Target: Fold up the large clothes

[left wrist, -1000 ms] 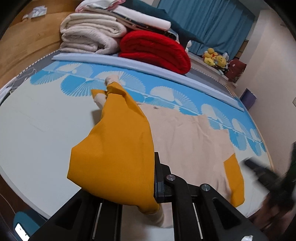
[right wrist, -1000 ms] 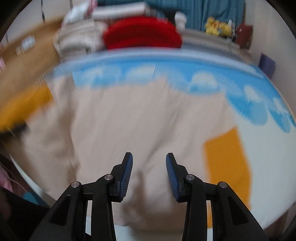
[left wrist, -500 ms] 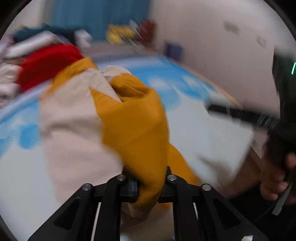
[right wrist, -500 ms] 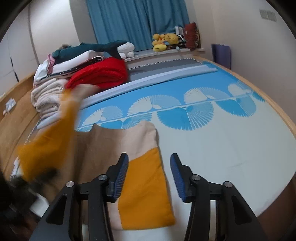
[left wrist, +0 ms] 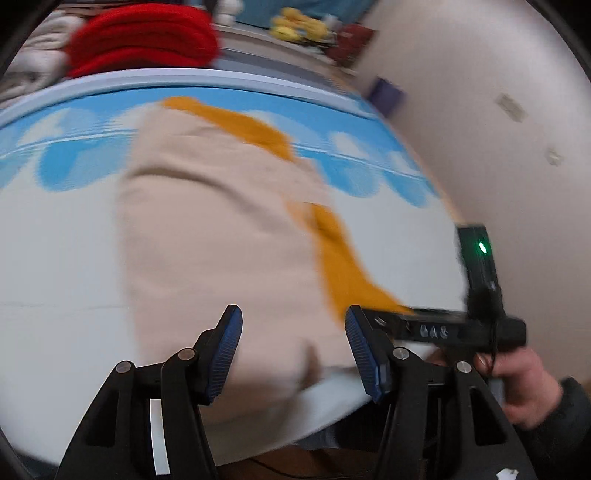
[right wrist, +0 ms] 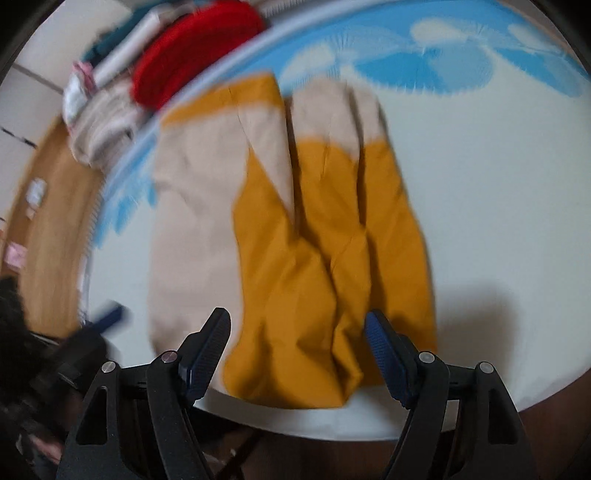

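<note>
Nearest me, my left gripper (left wrist: 291,349) and right gripper (right wrist: 297,356) both hung with fingers spread apart, holding nothing. Just beyond them the beige-and-mustard garment (right wrist: 295,236) lay on the bed (right wrist: 498,206), sleeves folded over its body. Behind the garment sat a red blanket (left wrist: 144,35).

Bare mattress (right wrist: 498,221) beside garment (right wrist: 314,258)

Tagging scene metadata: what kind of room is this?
Most likely a bedroom: a bed with blue fan-print bedding, folded blankets piled at its far edge, and yellow plush toys near the wall.
</note>
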`<action>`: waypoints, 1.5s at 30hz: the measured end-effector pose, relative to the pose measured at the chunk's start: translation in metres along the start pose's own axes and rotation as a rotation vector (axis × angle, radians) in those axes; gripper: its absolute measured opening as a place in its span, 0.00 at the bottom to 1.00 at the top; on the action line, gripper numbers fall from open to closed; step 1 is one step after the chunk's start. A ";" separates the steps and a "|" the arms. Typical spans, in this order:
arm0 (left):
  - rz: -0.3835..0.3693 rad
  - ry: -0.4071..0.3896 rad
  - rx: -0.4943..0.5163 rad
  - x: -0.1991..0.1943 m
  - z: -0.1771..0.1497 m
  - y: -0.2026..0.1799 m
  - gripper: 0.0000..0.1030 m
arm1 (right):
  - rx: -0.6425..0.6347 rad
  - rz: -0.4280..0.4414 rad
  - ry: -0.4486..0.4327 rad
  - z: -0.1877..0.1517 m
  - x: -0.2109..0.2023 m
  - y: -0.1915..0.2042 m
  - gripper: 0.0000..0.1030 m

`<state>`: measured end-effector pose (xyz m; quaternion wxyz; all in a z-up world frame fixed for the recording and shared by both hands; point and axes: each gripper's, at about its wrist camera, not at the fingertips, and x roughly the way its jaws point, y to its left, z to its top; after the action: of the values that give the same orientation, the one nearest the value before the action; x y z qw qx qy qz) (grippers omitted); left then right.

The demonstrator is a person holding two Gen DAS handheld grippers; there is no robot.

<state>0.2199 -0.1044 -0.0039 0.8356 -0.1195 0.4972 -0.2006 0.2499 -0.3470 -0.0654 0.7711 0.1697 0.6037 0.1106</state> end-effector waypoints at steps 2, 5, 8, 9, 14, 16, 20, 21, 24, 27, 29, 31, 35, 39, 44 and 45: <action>0.103 -0.001 -0.012 -0.002 -0.002 0.014 0.51 | -0.017 -0.095 0.044 -0.005 0.018 0.004 0.67; 0.168 0.019 -0.050 0.000 -0.004 0.028 0.51 | -0.014 -0.069 0.002 -0.008 0.012 0.010 0.11; 0.176 0.020 -0.082 -0.003 -0.009 0.035 0.51 | -0.092 -0.014 -0.139 -0.013 -0.027 0.026 0.09; 0.178 0.020 -0.086 -0.004 -0.009 0.036 0.51 | -0.119 0.025 -0.209 -0.016 -0.046 0.031 0.08; 0.199 0.106 -0.032 0.020 -0.021 0.027 0.51 | -0.032 -0.085 -0.194 -0.025 -0.043 0.003 0.09; 0.228 0.188 -0.009 0.037 -0.030 0.031 0.51 | 0.004 -0.177 -0.086 -0.026 -0.011 -0.010 0.09; 0.236 0.301 -0.009 0.066 -0.051 0.041 0.59 | -0.056 -0.310 -0.017 -0.027 0.023 -0.012 0.09; 0.234 0.317 -0.017 0.069 -0.053 0.042 0.60 | -0.068 -0.323 -0.006 -0.028 0.029 -0.011 0.09; 0.228 0.307 0.006 0.065 -0.054 0.038 0.60 | -0.092 -0.367 0.016 -0.028 0.036 -0.008 0.09; 0.204 0.288 0.021 0.055 -0.053 0.035 0.60 | -0.114 -0.385 0.018 -0.029 0.033 -0.005 0.10; 0.199 0.260 0.031 0.046 -0.051 0.036 0.54 | -0.115 -0.394 0.021 -0.031 0.031 -0.004 0.10; 0.187 0.227 0.019 0.037 -0.046 0.040 0.54 | -0.122 -0.404 0.026 -0.030 0.033 -0.003 0.10; 0.150 0.220 -0.056 0.040 -0.040 0.050 0.52 | -0.149 -0.432 0.038 -0.030 0.043 -0.001 0.10; 0.215 0.285 -0.024 0.059 -0.048 0.051 0.59 | -0.127 -0.409 0.041 -0.032 0.042 -0.005 0.10; 0.168 0.294 -0.119 0.057 -0.047 0.060 0.60 | -0.116 -0.401 0.028 -0.034 0.036 -0.008 0.14; 0.155 0.296 -0.140 0.057 -0.047 0.062 0.60 | -0.113 -0.400 0.022 -0.034 0.034 -0.009 0.17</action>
<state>0.2160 -0.0750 -0.0957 0.7560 -0.1081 0.6351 -0.1160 0.2246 -0.3385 -0.1068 0.7793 0.0019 0.6266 -0.0092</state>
